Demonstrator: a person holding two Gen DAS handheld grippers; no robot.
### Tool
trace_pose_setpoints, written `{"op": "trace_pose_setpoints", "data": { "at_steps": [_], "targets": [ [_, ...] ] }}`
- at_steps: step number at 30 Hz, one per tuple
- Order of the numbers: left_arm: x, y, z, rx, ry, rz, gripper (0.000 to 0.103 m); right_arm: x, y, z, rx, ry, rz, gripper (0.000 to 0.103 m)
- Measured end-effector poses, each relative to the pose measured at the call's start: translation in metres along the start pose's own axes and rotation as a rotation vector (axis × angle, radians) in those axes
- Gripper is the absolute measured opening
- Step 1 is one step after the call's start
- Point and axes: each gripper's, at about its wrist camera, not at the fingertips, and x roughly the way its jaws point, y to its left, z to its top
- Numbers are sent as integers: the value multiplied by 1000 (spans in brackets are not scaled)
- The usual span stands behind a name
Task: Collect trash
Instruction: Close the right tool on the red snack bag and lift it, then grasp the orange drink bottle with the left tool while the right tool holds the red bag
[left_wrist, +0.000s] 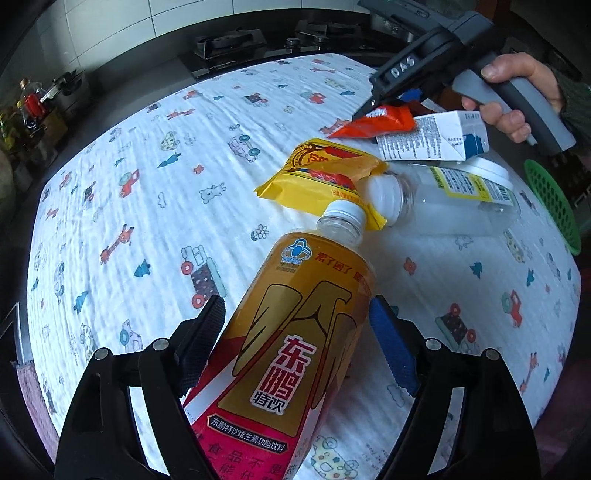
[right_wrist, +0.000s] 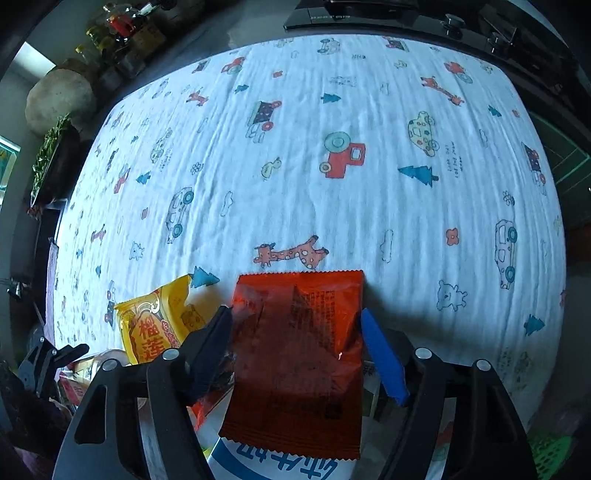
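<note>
My left gripper (left_wrist: 295, 314) is shut on a yellow energy-drink bottle (left_wrist: 295, 325) with a white cap, held tilted above the cloth. My right gripper (right_wrist: 295, 317) is shut on a red snack wrapper (right_wrist: 299, 350); the wrapper also shows in the left wrist view (left_wrist: 373, 123), at the tip of the right gripper. A yellow snack bag (left_wrist: 325, 177) lies on the cloth and also shows in the right wrist view (right_wrist: 155, 325). A white milk carton (left_wrist: 432, 136) and a clear empty bottle (left_wrist: 443, 199) lie beside the bag.
A patterned white cloth (left_wrist: 147, 206) covers the table. A green mesh basket (left_wrist: 554, 199) sits at the right edge. A black stove (left_wrist: 258, 44) stands behind the table. Jars (right_wrist: 122, 26) and a plant (right_wrist: 51, 147) stand at the far left.
</note>
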Motion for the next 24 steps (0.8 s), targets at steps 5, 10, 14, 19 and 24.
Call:
{"op": "trace_pose_setpoints", "data": {
  "at_steps": [5, 10, 14, 19, 24],
  "targets": [
    [2, 2, 1, -11, -2, -13, 79, 5, 1, 0, -3, 18, -24, 62],
    [8, 2, 4, -13, 10, -26, 79, 3, 2, -4, -6, -10, -29, 56],
    [15, 6, 6, -37, 28, -38, 79, -6, -3, -9, -1, -50, -23, 53],
    [18, 4, 4, -37, 28, -31, 78, -19, -4, -15, 1, -96, 4, 44],
    [16, 1, 1, -42, 19, -14, 75, -33, 0, -22, -5, -141, 23, 41]
  ]
}}
